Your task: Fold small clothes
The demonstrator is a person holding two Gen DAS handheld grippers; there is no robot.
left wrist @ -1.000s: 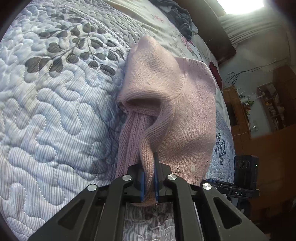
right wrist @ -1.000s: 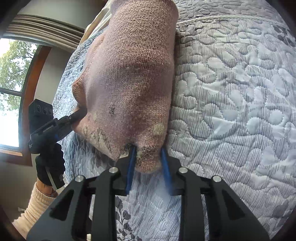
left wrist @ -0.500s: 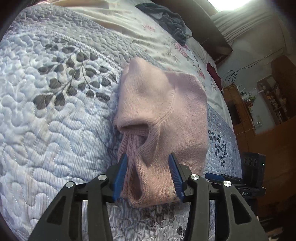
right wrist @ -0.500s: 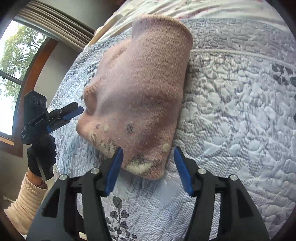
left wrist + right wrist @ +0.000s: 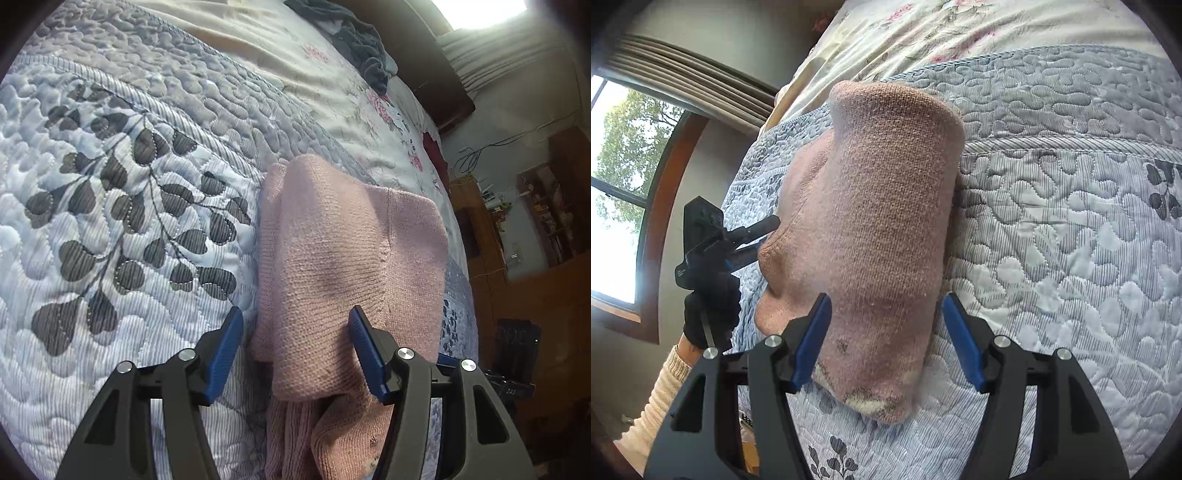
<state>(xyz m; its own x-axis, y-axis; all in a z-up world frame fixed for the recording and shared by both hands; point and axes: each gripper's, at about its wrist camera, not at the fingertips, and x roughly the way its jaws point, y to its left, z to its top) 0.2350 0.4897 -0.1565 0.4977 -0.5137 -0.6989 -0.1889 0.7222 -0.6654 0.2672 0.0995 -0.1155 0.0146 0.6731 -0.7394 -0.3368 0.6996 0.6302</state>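
Pink sweater (image 5: 351, 258) folded, quilt (image 5: 110, 221) bare around

Pink knit's (image 5: 351, 258) near end off-frame

**Both grippers open, nothing held**

Left gripper (image 5: 295, 349): jaws spread wide, blue pads (image 5: 224, 354) clear on both sides, nothing clamped. Right gripper (image 5: 886, 341): jaws likewise parted, empty. From the right wrist view, left gripper (image 5: 738, 240) held in a black-gloved hand (image 5: 711, 314), cream ribbed sleeve (image 5: 659, 402) below.
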